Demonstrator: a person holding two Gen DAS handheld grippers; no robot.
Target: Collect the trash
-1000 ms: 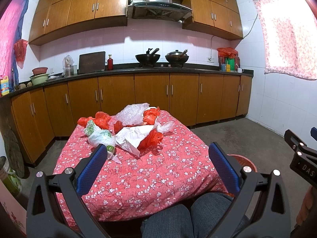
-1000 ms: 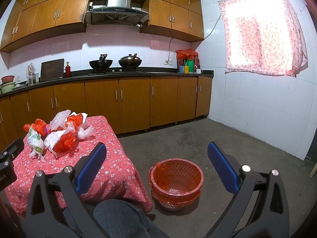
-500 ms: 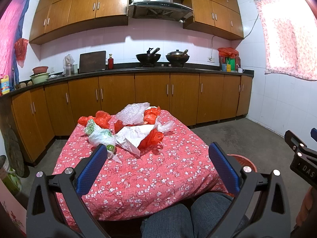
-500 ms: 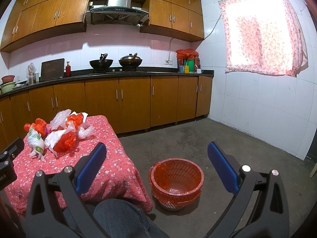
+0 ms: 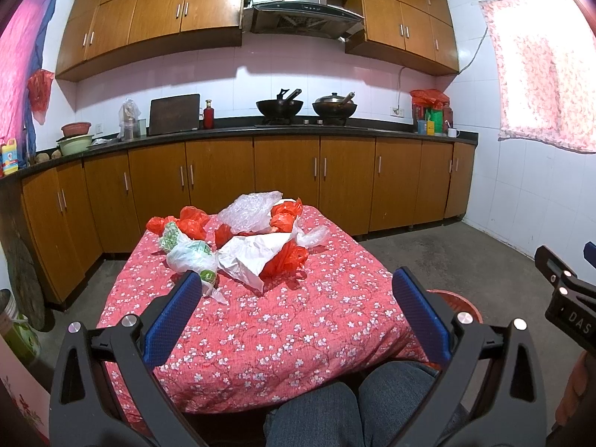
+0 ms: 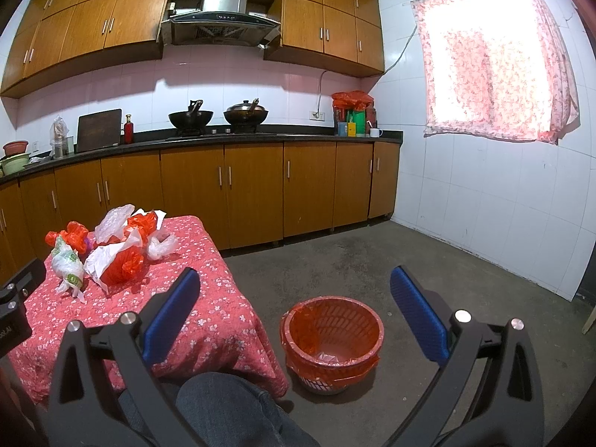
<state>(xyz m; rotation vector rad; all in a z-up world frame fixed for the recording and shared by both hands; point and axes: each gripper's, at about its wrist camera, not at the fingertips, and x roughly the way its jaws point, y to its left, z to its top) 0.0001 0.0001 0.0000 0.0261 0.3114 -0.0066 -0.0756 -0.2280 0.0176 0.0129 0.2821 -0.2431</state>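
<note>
A pile of trash lies at the far end of the table with the red flowered cloth (image 5: pixel 283 320): orange-red plastic bags (image 5: pixel 287 255), a white crumpled sheet (image 5: pixel 249 253), clear bubble wrap (image 5: pixel 246 212) and a white-green bag (image 5: pixel 190 257). The pile also shows in the right wrist view (image 6: pixel 111 249). My left gripper (image 5: pixel 294 298) is open and empty over the near part of the table, short of the pile. My right gripper (image 6: pixel 294 294) is open and empty, held above the floor over the orange waste basket (image 6: pixel 331 339) with an orange liner.
The basket stands on the concrete floor right of the table; its rim shows in the left wrist view (image 5: pixel 454 300). A person's knees in jeans (image 5: pixel 354 406) sit at the table's near edge. Wooden cabinets and a counter (image 5: pixel 283 130) run along the back wall.
</note>
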